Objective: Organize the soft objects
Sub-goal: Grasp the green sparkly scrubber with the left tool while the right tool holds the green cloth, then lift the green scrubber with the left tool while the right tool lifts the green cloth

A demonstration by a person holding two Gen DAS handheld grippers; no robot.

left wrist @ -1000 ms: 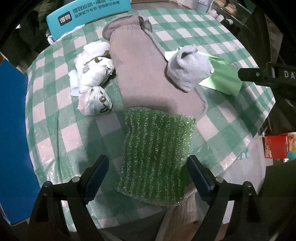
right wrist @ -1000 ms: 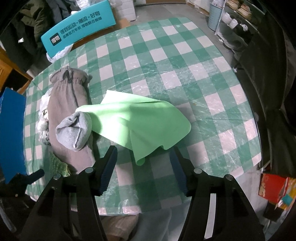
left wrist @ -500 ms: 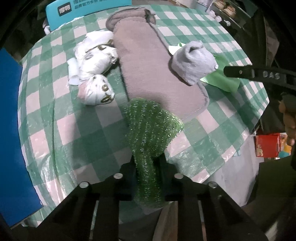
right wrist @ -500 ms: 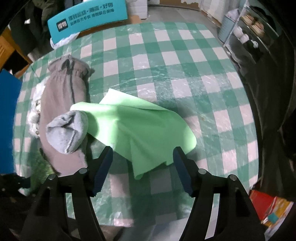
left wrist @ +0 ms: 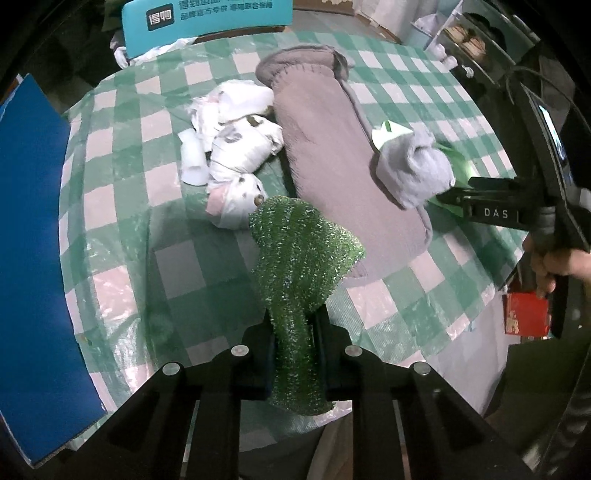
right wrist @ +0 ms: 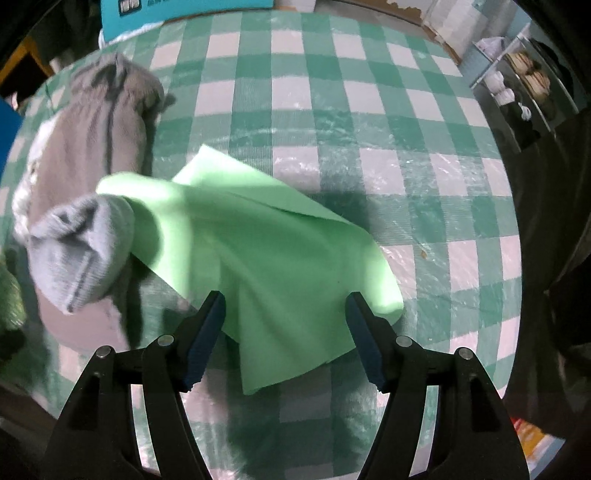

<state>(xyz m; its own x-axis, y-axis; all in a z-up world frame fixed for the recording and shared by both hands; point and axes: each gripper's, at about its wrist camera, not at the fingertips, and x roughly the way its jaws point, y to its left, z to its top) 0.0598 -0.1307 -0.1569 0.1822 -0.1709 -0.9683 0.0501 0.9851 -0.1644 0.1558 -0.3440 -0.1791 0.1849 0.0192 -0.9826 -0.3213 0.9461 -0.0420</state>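
Clamping the green scrubber cloth [left wrist: 303, 254], which lay flat between open jaws a second ago, the left gripper [left wrist: 295, 354] is now lifting it off the counter [left wrist: 177, 266], just beside the long grey sock [left wrist: 343, 155]; the pickup looks secured. Spreading apart, the right gripper [right wrist: 286, 332] is closing in over the light green cloth [right wrist: 266, 258], right of that sock, likely next.

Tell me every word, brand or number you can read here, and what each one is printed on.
"DAS": white letters on the black right hand-held gripper, seen from the left wrist view.
"得物": logo on the teal box behind the table.
White Chinese line beside that logo: too blurred to read.
Red packet off the table's edge: print too small to read.
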